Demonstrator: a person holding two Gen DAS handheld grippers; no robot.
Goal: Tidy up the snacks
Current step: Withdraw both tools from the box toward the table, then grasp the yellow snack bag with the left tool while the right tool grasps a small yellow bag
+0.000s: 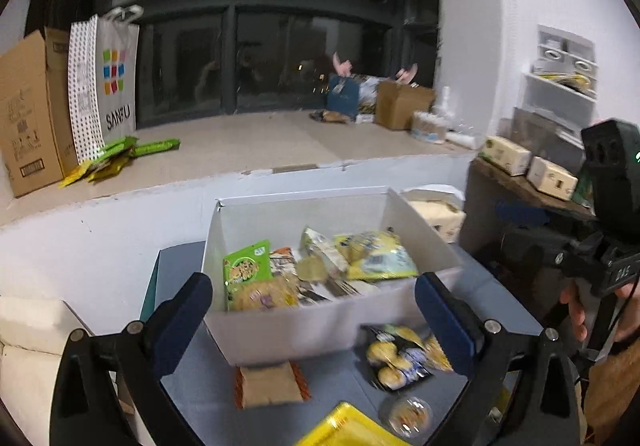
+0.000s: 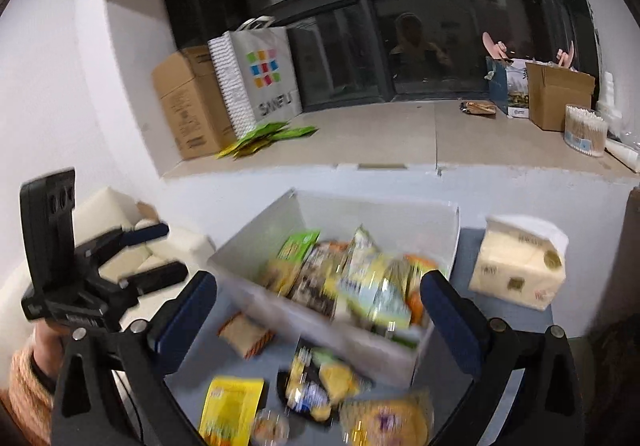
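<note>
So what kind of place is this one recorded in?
Probably a lived-in room at home or a small office, not a lab: a wide stone window ledge used for storage, holding a cardboard box and a shopping bag, with a tissue pack beside the white snack box on the table.

White walls (image 1: 472,26), dark window (image 1: 280,58), stone sill (image 1: 248,150).
</note>
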